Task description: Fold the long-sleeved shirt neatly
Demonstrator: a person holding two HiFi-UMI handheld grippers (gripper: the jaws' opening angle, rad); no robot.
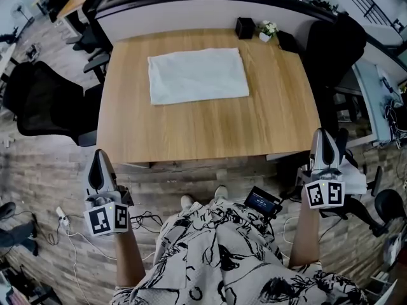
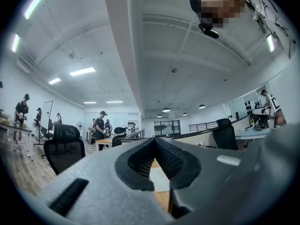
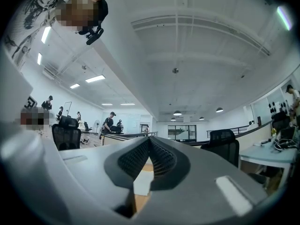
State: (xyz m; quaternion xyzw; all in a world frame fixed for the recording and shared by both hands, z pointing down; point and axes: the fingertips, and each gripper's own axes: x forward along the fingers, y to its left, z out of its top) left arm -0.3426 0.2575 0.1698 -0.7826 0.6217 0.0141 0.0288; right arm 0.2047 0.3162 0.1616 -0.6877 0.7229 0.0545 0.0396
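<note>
A pale shirt [image 1: 198, 75] lies folded into a flat rectangle on the far half of the wooden table [image 1: 210, 126]. My left gripper [image 1: 98, 159] hangs below the table's near left corner, shut with nothing in it. Off the near right corner, my right gripper [image 1: 323, 142] is shut and empty too. Both point level toward the table. In the left gripper view the jaws meet at the tips [image 2: 155, 139], and a strip of shirt [image 2: 160, 178] shows through the gap beneath them. The right gripper view has the same closed tips [image 3: 149, 139] and a patch of shirt [image 3: 143, 182].
A black box [image 1: 245, 27], a small potted plant [image 1: 267, 30] and another dark item stand at the table's far edge. Black office chairs [image 1: 44, 107] sit left and right [image 1: 334, 49] of the table. Cables and a power strip [image 1: 63, 221] lie on the floor by my feet.
</note>
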